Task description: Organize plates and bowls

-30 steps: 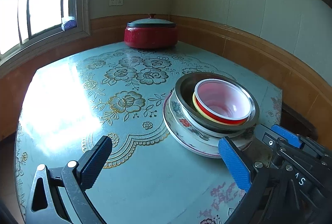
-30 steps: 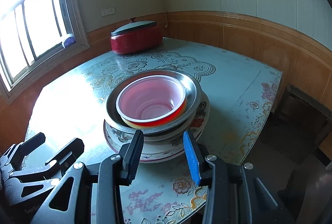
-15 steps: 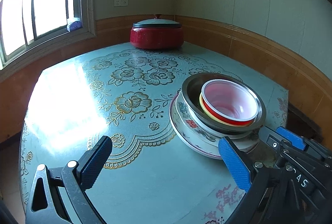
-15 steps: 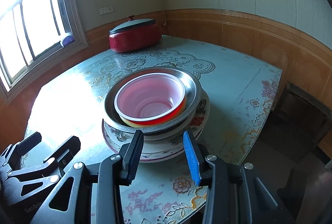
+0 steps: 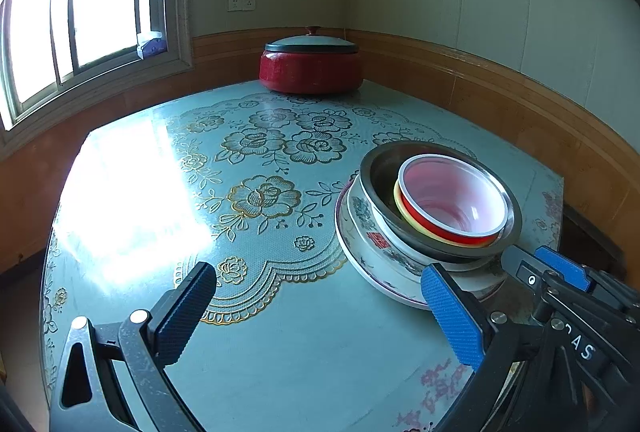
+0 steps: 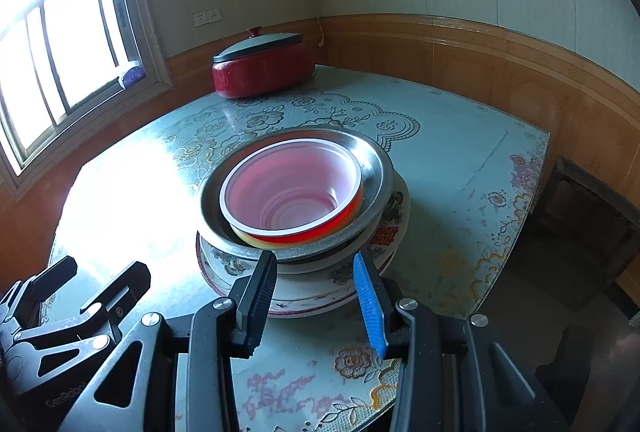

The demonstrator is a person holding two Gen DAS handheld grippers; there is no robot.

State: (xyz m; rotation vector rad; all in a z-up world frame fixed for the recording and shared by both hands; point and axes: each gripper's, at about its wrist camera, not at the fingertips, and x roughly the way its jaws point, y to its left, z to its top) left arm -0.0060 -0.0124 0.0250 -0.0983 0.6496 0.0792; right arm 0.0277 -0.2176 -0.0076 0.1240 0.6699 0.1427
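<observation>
Grippers came first in both views. The right gripper point(image 6: 316, 294) stood partly open, its black and blue pads apart with nothing between them, poised just short of the near rim of the stack. The left gripper point(image 5: 316, 312) stood wide open and empty over bare cloth, the stack lying just beyond its blue pad point(image 5: 450, 316) to the right.

The stack sat near the front edge of the table point(image 6: 460, 152): a flowered plate point(image 6: 304, 302) at the bottom, a white patterned bowl point(image 5: 370, 224) on it, a steel bowl point(image 6: 376, 168) in that, and a red bowl point(image 6: 292, 188) with a pale pink inside nested on top, a yellow rim showing just beneath it.

Judging by this, the nesting looked done or nearly so, and the step in hand seemed to be either letting go of the finished pile or coming in to lift it. If the pile was to be moved, the next move would call for a grip low on the plate rim, and level carrying, since the bowls sat loose and slightly off centre.

All pieces faced mouth up; being round, they had no long axis across the table, only the upright one of the stack.

Farther back, a red lidded pot point(image 5: 311, 64) stood at the table's far edge, by the wall, well apart from the stack.
</observation>
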